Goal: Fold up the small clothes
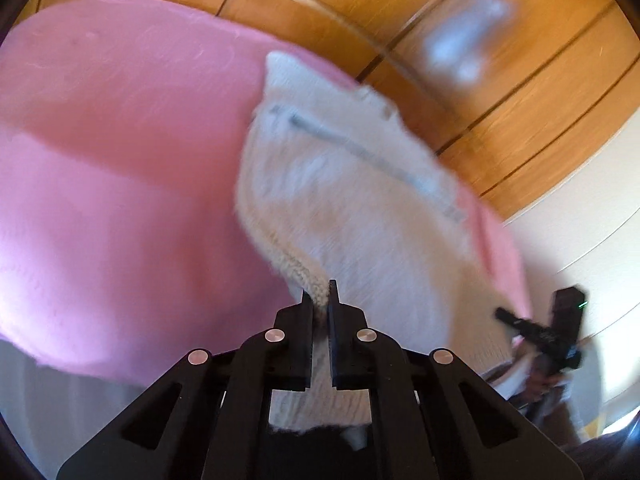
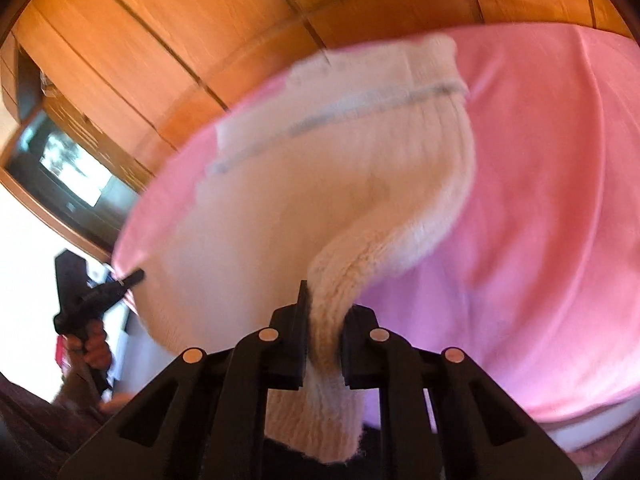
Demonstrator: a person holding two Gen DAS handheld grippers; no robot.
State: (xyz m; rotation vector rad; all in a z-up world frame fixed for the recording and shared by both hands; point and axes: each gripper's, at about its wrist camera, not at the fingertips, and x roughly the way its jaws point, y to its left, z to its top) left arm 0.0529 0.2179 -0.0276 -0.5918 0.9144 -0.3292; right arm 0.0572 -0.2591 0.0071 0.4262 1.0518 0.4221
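Note:
A cream knitted garment (image 1: pixel 352 200) with a thin grey stripe is held up off the pink cloth (image 1: pixel 120 168) that covers the surface. My left gripper (image 1: pixel 320 300) is shut on one ribbed edge of it. My right gripper (image 2: pixel 324 312) is shut on another ribbed edge of the same garment (image 2: pixel 320 168), which hangs stretched between the two. The right gripper shows in the left wrist view (image 1: pixel 508 316) at the far side of the garment. The left gripper shows in the right wrist view (image 2: pixel 132 278). Both views are motion-blurred.
The pink cloth (image 2: pixel 540 200) spreads wide under the garment. Wooden panelled cabinets (image 1: pixel 480 80) stand behind it, with a dark screen (image 2: pixel 68 172) set in them. A white wall (image 1: pixel 592 208) lies to one side.

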